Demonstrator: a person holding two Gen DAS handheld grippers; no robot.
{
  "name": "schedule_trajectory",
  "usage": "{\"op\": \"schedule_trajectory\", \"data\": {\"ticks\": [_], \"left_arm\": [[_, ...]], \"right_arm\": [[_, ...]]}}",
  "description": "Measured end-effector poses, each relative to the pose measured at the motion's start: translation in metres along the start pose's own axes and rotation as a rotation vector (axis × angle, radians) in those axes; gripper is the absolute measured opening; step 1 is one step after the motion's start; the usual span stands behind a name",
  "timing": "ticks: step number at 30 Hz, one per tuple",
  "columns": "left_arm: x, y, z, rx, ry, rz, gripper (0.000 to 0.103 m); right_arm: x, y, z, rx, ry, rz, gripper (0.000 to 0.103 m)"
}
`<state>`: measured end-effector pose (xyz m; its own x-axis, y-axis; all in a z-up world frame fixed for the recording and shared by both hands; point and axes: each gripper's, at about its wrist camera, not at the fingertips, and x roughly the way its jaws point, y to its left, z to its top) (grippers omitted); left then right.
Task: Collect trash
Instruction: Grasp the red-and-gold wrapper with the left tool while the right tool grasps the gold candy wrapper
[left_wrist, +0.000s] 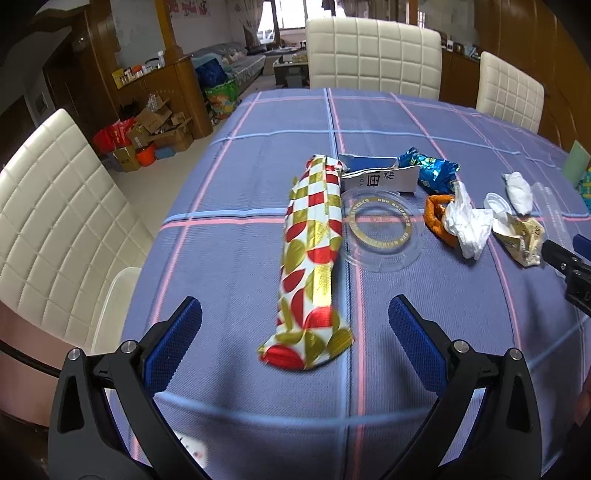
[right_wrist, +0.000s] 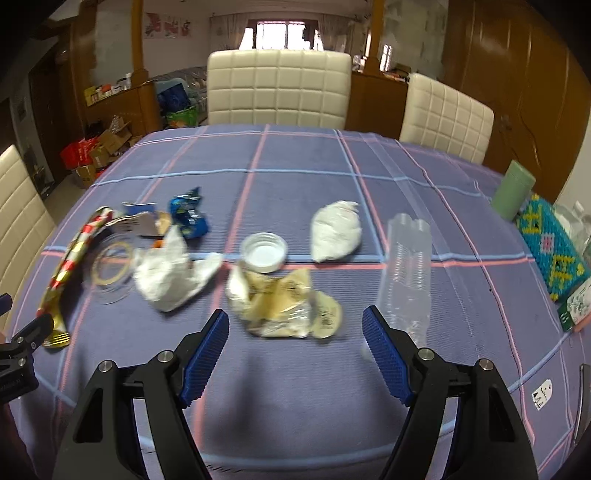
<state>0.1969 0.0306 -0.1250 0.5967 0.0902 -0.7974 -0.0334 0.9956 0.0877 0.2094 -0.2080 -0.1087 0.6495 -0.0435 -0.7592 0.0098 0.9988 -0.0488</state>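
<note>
Both claws stood wide and empty: the left gripper (left_wrist: 295, 325) over the checked wrapper's (left_wrist: 310, 258) near end, the right gripper (right_wrist: 295, 343) before the crumpled beige wrapper (right_wrist: 284, 302), mid-tabletop (right_wrist: 295, 155). A shallow pinch risked slipping off the slick film or nudging the clear bottle (right_wrist: 408, 266) rolling.

The torn white card (left_wrist: 384, 180), just beyond the clear lid (left_wrist: 380, 236), bore large printed Chinese characters; the lid's gold ring lettering was too small to read.

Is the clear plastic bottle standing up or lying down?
Lying down. The bottle rests on its side on the tablecloth, its length running away from the camera.
</note>
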Motion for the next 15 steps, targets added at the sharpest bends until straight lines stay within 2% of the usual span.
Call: {"op": "schedule_trajectory", "data": {"ticks": [2, 6, 9, 13, 15], "left_arm": [[0.007, -0.002, 0.003, 0.001, 0.008, 0.002, 0.1], [0.02, -0.006, 0.006, 0.006, 0.032, 0.003, 0.099], [0.027, -0.01, 0.006, 0.011, 0.046, -0.001, 0.088], [0.036, -0.012, 0.005, 0.015, 0.072, -0.008, 0.065], [0.036, -0.012, 0.006, 0.011, 0.069, -0.023, 0.058]], "right_arm": [[0.006, -0.01, -0.001, 0.016, 0.015, 0.025, 0.073], [0.019, -0.024, -0.002, 0.056, 0.04, 0.135, 0.073], [0.026, -0.023, -0.002, 0.064, 0.053, 0.17, 0.073], [0.035, -0.015, 0.003, 0.047, 0.054, 0.176, 0.073], [0.038, -0.012, 0.006, 0.034, 0.05, 0.182, 0.073]]}}
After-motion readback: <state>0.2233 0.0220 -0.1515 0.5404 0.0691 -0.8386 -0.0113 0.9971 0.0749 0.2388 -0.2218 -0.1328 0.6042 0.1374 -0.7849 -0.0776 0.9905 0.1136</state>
